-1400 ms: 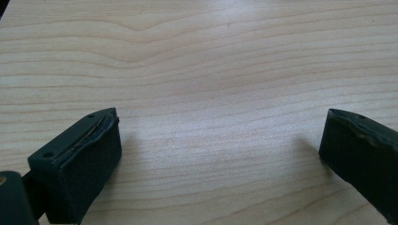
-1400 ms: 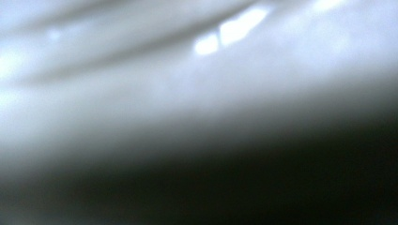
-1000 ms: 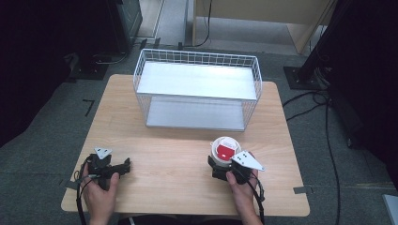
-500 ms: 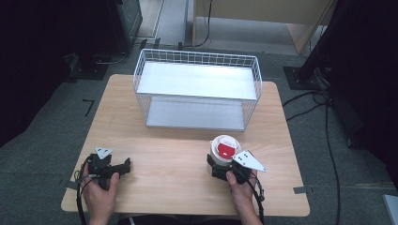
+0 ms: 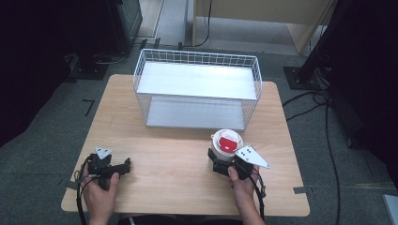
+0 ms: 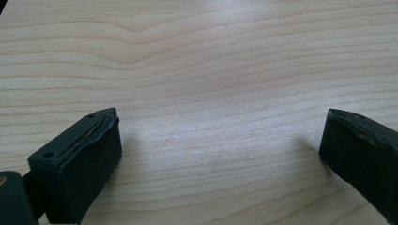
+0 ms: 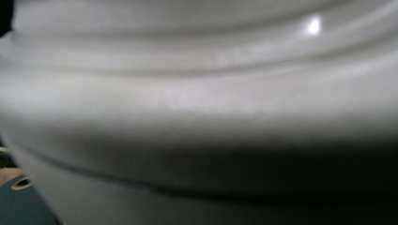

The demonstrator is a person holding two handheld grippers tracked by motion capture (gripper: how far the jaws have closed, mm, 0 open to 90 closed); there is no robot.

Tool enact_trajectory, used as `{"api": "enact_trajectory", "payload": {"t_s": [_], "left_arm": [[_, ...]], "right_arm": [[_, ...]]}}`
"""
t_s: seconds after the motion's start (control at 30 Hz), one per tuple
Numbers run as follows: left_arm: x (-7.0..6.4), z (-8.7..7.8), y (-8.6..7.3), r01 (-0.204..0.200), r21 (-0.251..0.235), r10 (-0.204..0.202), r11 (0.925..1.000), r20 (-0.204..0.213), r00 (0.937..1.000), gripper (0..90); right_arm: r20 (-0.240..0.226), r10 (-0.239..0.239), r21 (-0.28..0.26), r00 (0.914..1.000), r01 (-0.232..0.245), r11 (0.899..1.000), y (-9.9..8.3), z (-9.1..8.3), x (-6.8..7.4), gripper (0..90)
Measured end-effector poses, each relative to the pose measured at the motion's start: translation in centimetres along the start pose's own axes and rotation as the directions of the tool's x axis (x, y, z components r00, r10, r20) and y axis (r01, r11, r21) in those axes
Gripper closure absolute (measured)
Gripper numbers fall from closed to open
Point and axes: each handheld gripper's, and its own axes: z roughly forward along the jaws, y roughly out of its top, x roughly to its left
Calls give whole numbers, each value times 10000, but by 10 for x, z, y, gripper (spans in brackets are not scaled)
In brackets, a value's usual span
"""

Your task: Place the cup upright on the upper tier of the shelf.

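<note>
Your right gripper is closed around the white round plastic container with the red label on its lid, which stands upright on the light wooden table, near the right front edge and just in front of the white wire basket with a flat white shelf. In the right gripper view the white wall of the container sits very close to the camera, so the grip seems deep and low on the body. Your left gripper rests on the table at the left front corner with its jaws spread wide and nothing between them; its own view shows bare wood only. I judge that the step in hand is to lift the container. Keep the squeeze firm but even, because the round smooth wall can slip or turn. Raise it straight up, keep it level, and clear the basket rim before you move forward.
</note>
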Motion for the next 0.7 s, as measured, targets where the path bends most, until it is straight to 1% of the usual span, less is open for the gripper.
{"api": "enact_trajectory", "payload": {"t_s": [0.07,0.1,0.23,0.37,0.7], "left_arm": [[0,0,0,1,0,-1,10000,-1,10000,0],[0,0,0,2,-1,-2,10000,0,10000,0],[0,0,0,1,1,-1,10000,1,10000,0],[0,0,0,2,0,-2,10000,0,10000,0],[0,0,0,12,-14,-12,10000,-5,10000,0]], "right_arm": [[4,-19,-26,10000,19,10000,2,0,0,94],[24,-80,-145,10000,81,9999,7,0,-1,94],[85,-118,-288,9999,120,9995,16,0,-1,94],[138,-77,-474,9999,83,9988,25,0,-2,95],[186,-307,-960,9994,323,9949,51,4,-2,95]]}}
